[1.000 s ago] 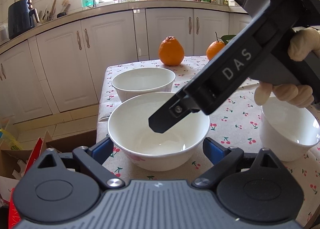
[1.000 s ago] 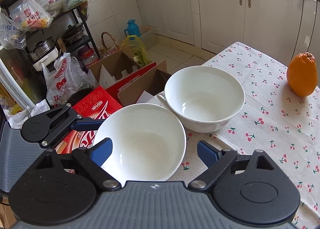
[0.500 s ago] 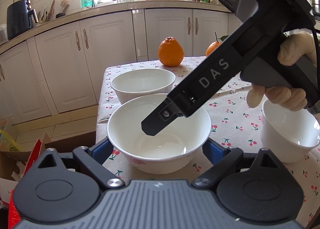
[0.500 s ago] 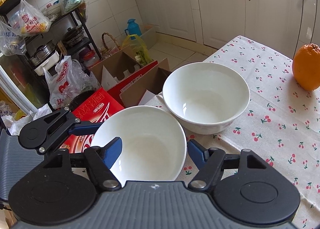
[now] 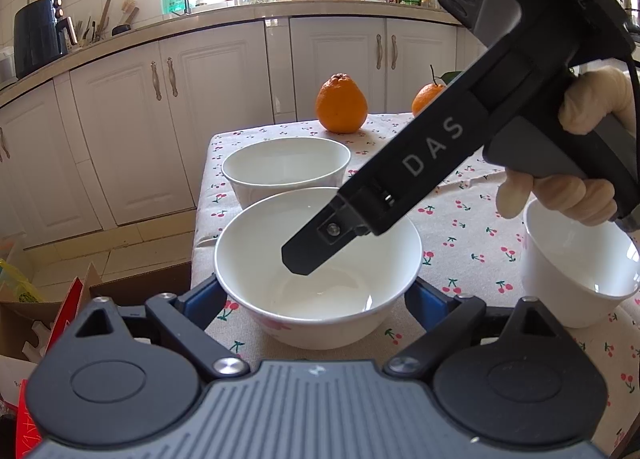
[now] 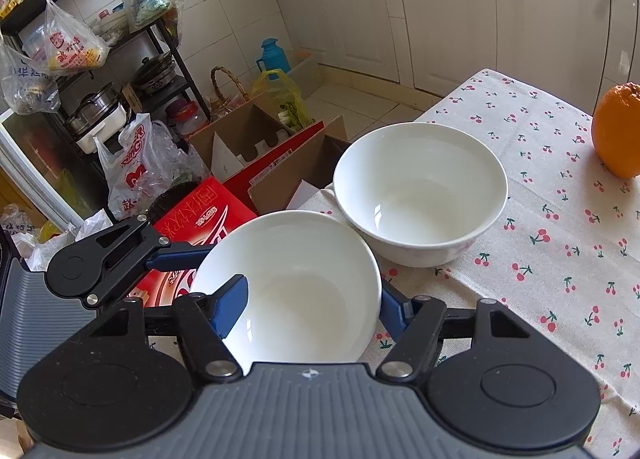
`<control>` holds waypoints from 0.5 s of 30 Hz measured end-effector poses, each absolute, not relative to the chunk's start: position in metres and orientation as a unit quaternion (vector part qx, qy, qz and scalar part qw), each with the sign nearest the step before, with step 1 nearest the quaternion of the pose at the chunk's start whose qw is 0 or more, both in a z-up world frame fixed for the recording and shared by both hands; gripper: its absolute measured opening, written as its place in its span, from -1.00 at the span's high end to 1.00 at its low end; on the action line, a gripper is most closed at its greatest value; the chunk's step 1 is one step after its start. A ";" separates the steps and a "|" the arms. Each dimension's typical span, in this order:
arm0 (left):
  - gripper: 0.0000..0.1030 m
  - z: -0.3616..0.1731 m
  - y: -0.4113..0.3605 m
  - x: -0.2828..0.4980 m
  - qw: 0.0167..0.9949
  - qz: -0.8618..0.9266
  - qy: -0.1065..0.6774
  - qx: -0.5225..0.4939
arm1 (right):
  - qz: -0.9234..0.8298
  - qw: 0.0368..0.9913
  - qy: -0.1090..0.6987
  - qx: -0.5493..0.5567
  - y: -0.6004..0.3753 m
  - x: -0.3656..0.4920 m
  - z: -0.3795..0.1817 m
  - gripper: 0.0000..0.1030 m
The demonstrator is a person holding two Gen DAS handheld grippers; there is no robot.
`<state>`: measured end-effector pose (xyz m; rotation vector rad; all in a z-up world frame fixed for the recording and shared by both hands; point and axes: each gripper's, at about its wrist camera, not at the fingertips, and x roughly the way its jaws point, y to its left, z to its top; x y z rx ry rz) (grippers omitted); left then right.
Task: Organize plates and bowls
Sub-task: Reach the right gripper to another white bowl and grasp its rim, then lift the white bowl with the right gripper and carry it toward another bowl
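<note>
A white bowl (image 5: 320,279) sits near the table's left edge; it also shows in the right wrist view (image 6: 292,291). My left gripper (image 5: 316,297) is open, its blue fingers on either side of the bowl's base. My right gripper (image 6: 312,307) has one finger (image 6: 230,303) inside the bowl and the other outside its rim, closing on the wall; its finger (image 5: 316,251) hangs over the bowl in the left wrist view. A second white bowl (image 5: 286,167) stands just behind, also in the right wrist view (image 6: 420,195). A third bowl (image 5: 576,271) stands at the right.
Two oranges (image 5: 342,105) (image 5: 428,99) stand at the table's far side on the cherry-print cloth (image 6: 560,243). Cardboard boxes (image 6: 256,147) and a red carton (image 6: 200,215) lie on the floor beside the table edge. A cluttered rack (image 6: 100,71) stands beyond.
My right gripper has narrowed, its left finger moving inside the near bowl and its right finger against the outside. My left gripper has held still around the bowl.
</note>
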<state>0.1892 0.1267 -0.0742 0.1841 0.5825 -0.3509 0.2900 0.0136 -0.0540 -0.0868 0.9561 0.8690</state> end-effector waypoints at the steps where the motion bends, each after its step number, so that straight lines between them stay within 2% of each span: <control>1: -0.84 -0.074 0.126 0.189 0.938 -0.172 0.287 0.090 | 0.406 0.797 0.445 -0.040 0.013 0.290 -0.054 -0.43; 15: -0.84 -0.053 0.111 0.164 0.936 -0.184 0.281 0.103 | 0.413 0.799 0.436 -0.017 -0.012 0.261 -0.031 -0.43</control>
